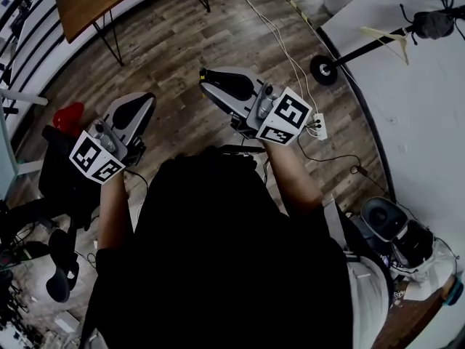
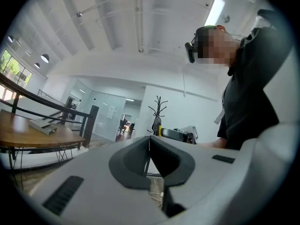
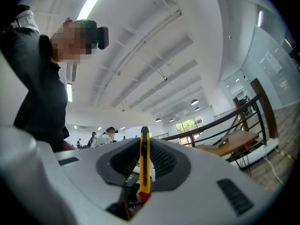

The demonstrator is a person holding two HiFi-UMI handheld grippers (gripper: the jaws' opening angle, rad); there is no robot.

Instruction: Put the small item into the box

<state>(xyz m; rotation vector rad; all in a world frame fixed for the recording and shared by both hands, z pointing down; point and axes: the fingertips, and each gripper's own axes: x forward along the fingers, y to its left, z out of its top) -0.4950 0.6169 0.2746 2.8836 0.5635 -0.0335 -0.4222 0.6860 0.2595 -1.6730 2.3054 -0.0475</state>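
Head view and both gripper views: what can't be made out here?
- Box: in no view.
- Yellow utility knife: seen edge-on between the right gripper's jaws, so the blade state is unreadable. In the head view the gripper body hides it.
- Wooden floor near the feet: head view, blocked by the person's black top.
- Left gripper: jaws together, nothing between.

left gripper (image 1: 147,99) jaws together — right gripper (image 1: 206,81) jaws pinching a yellow cutter (image 3: 144,163)

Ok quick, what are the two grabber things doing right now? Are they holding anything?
Left gripper: closed, nothing between its jaws.
Right gripper: closed on a thin yellow utility knife.
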